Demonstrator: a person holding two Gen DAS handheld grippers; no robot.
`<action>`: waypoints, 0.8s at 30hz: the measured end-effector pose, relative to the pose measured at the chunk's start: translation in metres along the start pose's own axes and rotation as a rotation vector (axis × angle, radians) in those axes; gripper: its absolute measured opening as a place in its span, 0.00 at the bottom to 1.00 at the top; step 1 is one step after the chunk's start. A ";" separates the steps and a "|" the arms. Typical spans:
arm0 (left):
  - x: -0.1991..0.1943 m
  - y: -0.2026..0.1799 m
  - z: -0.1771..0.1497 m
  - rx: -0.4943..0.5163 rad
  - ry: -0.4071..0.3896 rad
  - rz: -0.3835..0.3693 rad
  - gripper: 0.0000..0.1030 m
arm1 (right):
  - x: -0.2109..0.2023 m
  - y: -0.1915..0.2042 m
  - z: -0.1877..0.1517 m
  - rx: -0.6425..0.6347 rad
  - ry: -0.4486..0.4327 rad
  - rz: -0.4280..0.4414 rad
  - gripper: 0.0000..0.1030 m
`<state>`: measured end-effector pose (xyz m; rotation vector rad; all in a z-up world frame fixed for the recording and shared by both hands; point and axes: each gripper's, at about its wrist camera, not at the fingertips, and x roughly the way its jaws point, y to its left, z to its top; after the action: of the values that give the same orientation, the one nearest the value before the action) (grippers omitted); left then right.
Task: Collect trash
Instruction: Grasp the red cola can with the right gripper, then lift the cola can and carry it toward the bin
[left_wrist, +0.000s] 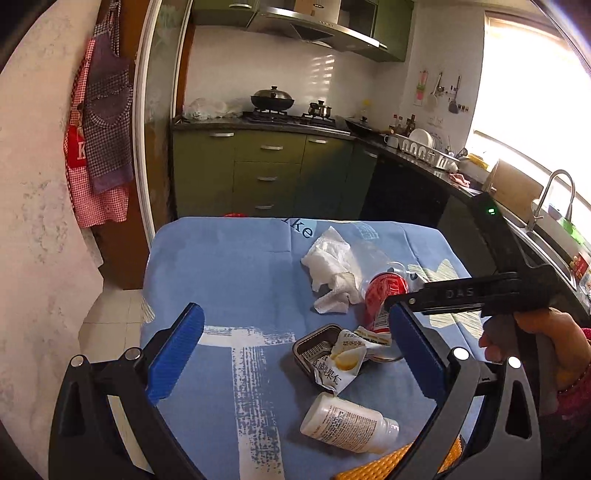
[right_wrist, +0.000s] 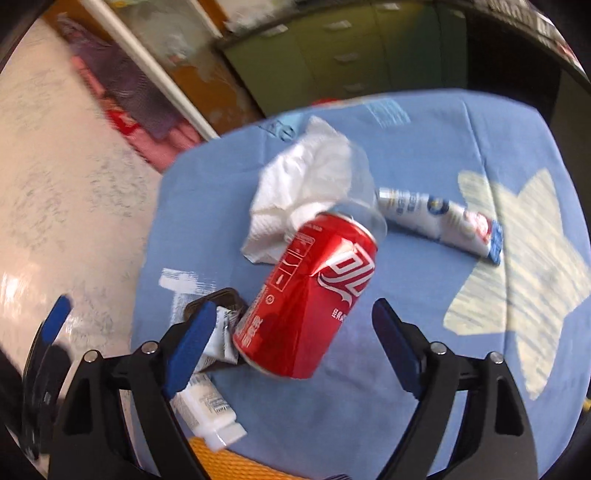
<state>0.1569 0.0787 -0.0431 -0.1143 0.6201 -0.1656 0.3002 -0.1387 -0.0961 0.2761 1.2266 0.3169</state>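
Observation:
Trash lies on a blue tablecloth. A red soda can lies on its side between the open fingers of my right gripper, which does not touch it. The can also shows in the left wrist view. Near it are a crumpled white tissue, a clear plastic cup, a small dark tray with a snack wrapper on it, a white bottle and a squeezed tube. My left gripper is open and empty above the tray.
A yellow mesh thing lies at the table's near edge. Behind the table are green kitchen cabinets, a stove with pots, and a sink at right. Aprons hang on the wall at left.

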 end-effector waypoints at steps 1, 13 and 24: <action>-0.001 0.002 0.000 -0.002 -0.005 0.012 0.96 | 0.005 -0.001 0.000 0.024 0.021 -0.025 0.72; -0.001 -0.012 -0.004 0.019 0.014 -0.085 0.96 | 0.041 0.008 0.007 0.021 0.156 -0.219 0.53; 0.004 -0.021 -0.005 0.020 0.027 -0.136 0.96 | -0.001 -0.050 -0.025 -0.025 0.174 -0.136 0.49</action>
<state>0.1546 0.0574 -0.0465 -0.1350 0.6381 -0.3052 0.2806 -0.1841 -0.1218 0.1447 1.4051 0.2421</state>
